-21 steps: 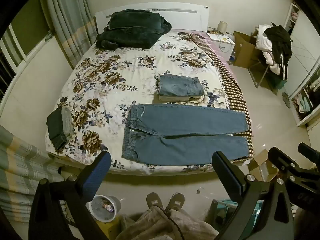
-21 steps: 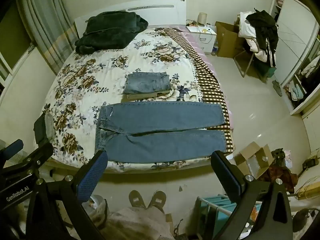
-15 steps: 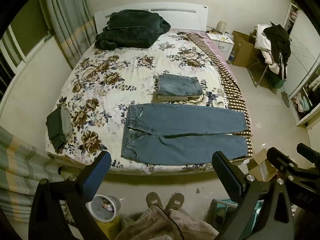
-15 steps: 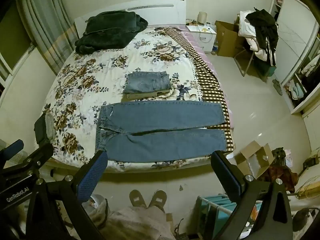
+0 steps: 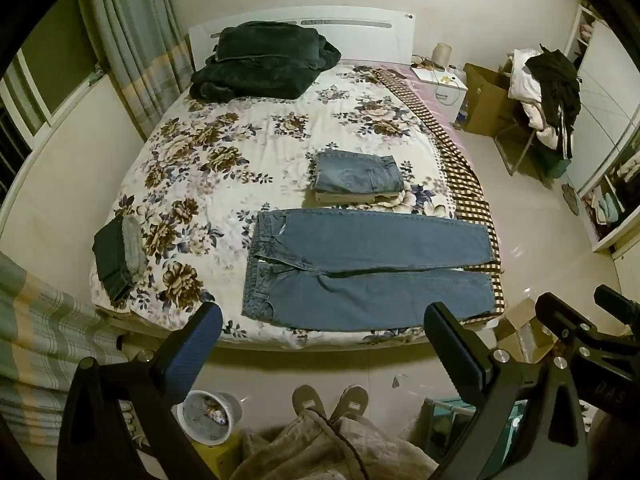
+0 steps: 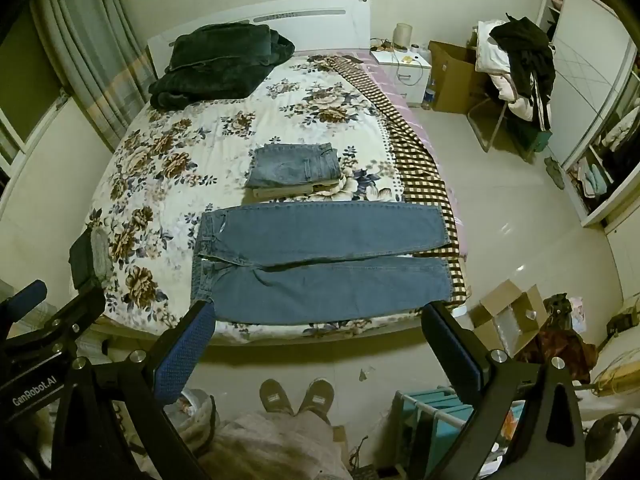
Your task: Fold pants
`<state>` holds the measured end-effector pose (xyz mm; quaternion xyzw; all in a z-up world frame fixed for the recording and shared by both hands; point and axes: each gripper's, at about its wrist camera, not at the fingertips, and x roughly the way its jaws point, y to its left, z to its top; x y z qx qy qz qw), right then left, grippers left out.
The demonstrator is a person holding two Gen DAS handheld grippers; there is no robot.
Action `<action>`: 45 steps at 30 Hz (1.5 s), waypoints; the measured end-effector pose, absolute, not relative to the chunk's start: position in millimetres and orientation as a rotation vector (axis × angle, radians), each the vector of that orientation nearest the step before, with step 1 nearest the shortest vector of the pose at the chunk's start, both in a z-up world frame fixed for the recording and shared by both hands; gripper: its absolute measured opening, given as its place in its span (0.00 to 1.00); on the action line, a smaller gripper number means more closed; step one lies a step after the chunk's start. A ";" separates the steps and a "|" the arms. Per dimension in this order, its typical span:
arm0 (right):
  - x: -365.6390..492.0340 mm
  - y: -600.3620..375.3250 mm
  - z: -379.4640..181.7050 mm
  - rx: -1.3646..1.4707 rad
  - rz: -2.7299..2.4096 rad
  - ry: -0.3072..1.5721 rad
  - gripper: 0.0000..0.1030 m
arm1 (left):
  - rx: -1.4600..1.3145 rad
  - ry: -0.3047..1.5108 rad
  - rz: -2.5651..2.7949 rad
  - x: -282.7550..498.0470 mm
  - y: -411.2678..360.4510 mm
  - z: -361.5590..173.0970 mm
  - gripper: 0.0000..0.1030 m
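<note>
Both grippers, left gripper (image 5: 322,334) and right gripper (image 6: 318,330), hover released and empty short of the bed (image 5: 224,184), where blue jeans (image 5: 368,272) lie flat near its foot edge.

A home bedroom: a bed (image 5: 224,168) with flowered bedding ahead of the jaws, curtains (image 5: 132,48) left, a nightstand (image 5: 444,88) and open wardrobe (image 5: 612,200) right (clothes heaped on a chair (image 5: 548,92)).

Blue denim pants (image 5: 360,272), unfolded, flat on the flowered bed (image 5: 224,168) near its foot edge, waistband to the left, both legs straight and side by side toward the right, cuffs over the checked blanket edge
</note>
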<state>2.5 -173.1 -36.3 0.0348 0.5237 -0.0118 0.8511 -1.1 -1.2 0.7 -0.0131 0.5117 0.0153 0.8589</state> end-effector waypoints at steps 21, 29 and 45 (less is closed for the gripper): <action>1.7 -172.0 -33.8 0.063 -0.028 1.106 1.00 | -0.026 1.075 0.023 -1.4 -1.2 0.9 1.00; -0.2 -174.0 -34.2 0.060 -0.029 1.106 1.00 | -0.031 1.077 0.023 -1.5 -4.6 -0.1 1.00; -4.4 -170.7 -27.9 0.040 -0.021 1.118 1.00 | -0.033 1.076 0.020 -10.0 -9.9 -0.6 1.00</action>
